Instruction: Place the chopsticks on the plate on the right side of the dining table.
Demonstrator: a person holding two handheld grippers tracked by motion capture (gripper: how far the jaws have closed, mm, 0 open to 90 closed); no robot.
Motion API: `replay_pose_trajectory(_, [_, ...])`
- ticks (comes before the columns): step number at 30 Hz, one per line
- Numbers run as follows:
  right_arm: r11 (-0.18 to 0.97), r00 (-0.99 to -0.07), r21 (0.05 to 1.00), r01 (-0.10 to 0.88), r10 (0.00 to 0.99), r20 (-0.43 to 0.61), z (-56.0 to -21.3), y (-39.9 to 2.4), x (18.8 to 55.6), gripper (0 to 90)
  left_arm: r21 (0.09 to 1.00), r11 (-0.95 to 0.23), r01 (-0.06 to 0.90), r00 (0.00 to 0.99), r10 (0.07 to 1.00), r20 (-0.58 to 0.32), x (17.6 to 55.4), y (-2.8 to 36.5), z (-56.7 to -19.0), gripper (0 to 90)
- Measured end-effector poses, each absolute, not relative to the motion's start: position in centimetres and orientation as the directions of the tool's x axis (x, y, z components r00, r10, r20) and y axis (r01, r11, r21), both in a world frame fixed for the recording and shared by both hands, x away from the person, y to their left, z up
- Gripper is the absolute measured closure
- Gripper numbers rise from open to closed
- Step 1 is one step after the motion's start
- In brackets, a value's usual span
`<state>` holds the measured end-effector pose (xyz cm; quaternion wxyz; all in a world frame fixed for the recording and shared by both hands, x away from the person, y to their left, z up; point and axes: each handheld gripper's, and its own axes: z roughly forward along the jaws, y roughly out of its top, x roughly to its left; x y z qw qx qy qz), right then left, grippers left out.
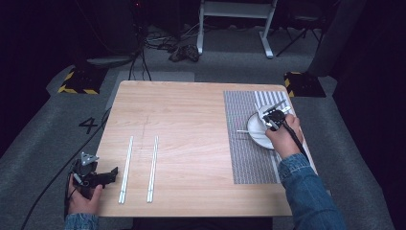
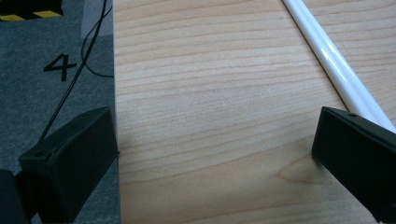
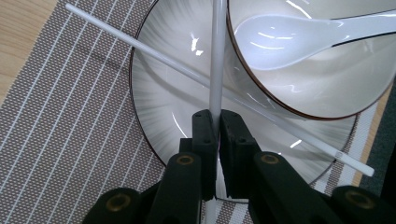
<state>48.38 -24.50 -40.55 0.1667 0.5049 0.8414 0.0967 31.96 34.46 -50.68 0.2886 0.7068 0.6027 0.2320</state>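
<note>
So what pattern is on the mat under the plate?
Thin white stripes on a woven grey-brown mat, clearest in the right gripper view.

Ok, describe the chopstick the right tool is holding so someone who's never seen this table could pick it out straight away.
Start at the grey striped woven placemat on the right side of the light wooden table, where a white ribbed plate sits. Two white chopsticks cross over that plate. It is the white chopstick pinched between the jaws of the right tool; the other white chopstick lies loose on the plate.
</note>
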Motion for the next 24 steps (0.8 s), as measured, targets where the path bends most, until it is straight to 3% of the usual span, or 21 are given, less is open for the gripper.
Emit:
replay_pose_trajectory(19, [0.464, -0.435, 0.3, 0.833, 0.886, -0.162, -42.7, -24.6, 49.1, 85.2, 0.688, -0.107, 0.718, 0.166, 0.986, -0.02, 32.0, 34.5, -50.7, 0.1])
replay_pose_trajectory(24, [0.452, -0.427, 0.312, 0.836, 0.892, -0.149, -43.0, -25.0, 49.0, 75.6, 0.688, -0.107, 0.717, 0.166, 0.986, -0.02, 32.0, 34.5, -50.7, 0.1])
